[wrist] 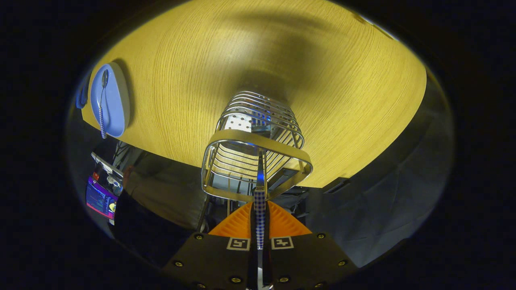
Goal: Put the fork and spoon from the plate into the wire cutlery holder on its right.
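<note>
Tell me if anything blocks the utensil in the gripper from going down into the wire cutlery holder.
Nothing visible does. The gripper is shut on a checked-handled utensil, already pointing into the wire cutlery holder through its open top.

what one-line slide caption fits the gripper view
Gripper shut on checked-handled fork, lowering it into wire cutlery holder; spoon on blue plate.

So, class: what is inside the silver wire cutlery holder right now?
The metal end of a utensil with a blue-checked handle, clamped between the orange gripper fingers, dips into the holder. Wires and glare hide its tip, so fork or spoon is unclear.
</note>
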Tool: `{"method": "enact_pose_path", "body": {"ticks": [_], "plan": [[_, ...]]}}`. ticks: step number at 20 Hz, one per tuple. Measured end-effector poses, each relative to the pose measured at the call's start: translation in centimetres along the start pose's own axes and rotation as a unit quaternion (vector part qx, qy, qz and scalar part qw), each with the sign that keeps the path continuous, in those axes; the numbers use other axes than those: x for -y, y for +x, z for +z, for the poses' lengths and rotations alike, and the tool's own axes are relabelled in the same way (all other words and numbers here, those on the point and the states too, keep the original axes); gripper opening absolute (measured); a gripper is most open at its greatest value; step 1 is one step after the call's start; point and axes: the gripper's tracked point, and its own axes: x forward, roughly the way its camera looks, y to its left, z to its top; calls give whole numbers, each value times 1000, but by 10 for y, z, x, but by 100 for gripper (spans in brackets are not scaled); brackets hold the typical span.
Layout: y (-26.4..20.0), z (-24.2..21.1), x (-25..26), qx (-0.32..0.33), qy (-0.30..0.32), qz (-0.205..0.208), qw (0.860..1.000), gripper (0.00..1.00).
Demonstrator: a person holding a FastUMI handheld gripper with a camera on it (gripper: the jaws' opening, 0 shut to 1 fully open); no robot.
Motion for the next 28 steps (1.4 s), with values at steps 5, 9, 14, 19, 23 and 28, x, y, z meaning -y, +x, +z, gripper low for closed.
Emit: {"method": "enact_pose_path", "body": {"ticks": [5,9,14,19,23,28], "plan": [[-5,1,3,12,9,0,1000,11],[-14,-1,1,27,13,6,1000,11],[-22,-12,0,46,13,9,999,27],[-34,-25,-15,75,11,8,997,34],[-41,-40,-34,102,7,7,995,34],[-44,-55,-64,141,9,4,990,34]]}}
